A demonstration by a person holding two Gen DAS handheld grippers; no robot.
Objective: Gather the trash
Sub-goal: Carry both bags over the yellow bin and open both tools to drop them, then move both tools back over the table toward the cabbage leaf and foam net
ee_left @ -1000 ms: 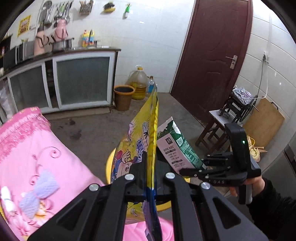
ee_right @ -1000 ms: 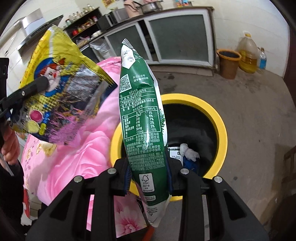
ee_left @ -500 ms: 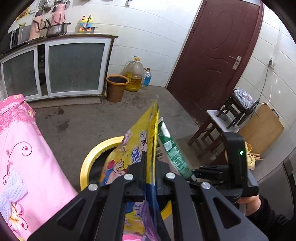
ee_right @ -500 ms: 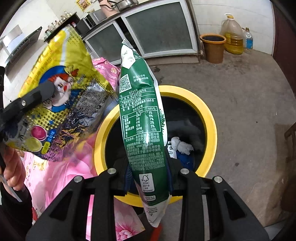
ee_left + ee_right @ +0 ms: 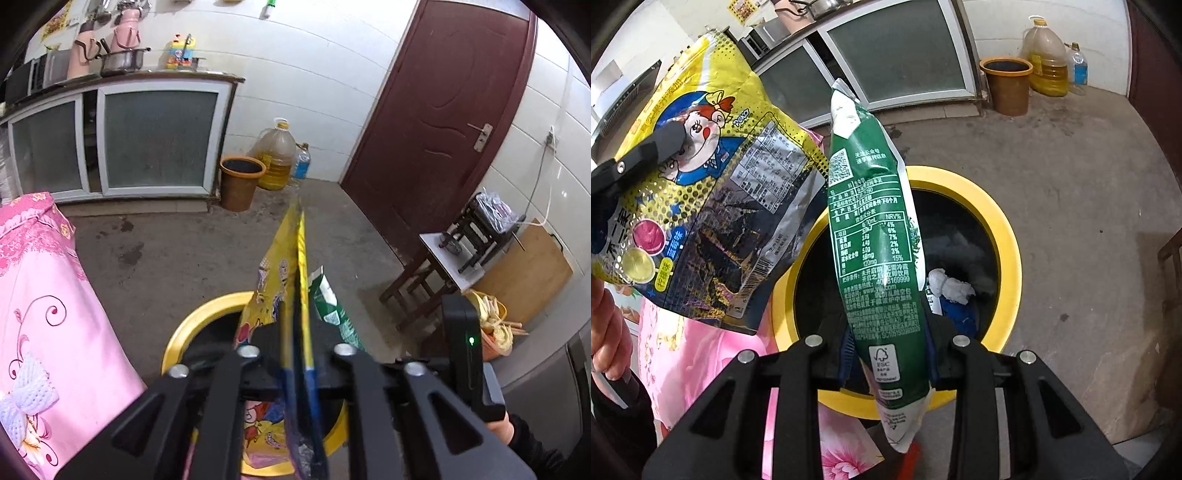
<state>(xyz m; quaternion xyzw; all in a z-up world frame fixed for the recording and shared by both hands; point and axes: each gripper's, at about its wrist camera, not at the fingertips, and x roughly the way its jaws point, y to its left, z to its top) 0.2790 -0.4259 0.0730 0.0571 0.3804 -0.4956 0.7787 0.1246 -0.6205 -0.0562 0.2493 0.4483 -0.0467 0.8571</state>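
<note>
Over the bin (image 5: 1008,236), left hand-held gripper (image 5: 295,365) just loosened around yellow wrapper (image 5: 280,295); right hand-held gripper (image 5: 886,354) grips green pouch (image 5: 875,236).

My right gripper (image 5: 888,363) pinches a green pouch (image 5: 877,254) near its lower end; the pouch stands up between the jaws, its white torn top leaning toward the cabinet (image 5: 886,51). Behind it gapes the yellow-rimmed bin (image 5: 1006,236), dark inside, with a crumpled white wad (image 5: 951,286) and something blue lying at the bottom. At the left, one finger (image 5: 646,153) of my left gripper lies across a yellow snack bag (image 5: 713,192) that hangs partly over the bin's rim and over the pink flowered cloth (image 5: 701,354). My hand (image 5: 607,332) shows at the left edge. Farther off on the concrete floor stand a brown bucket (image 5: 1008,86) and an oil jug (image 5: 1047,61).
</note>
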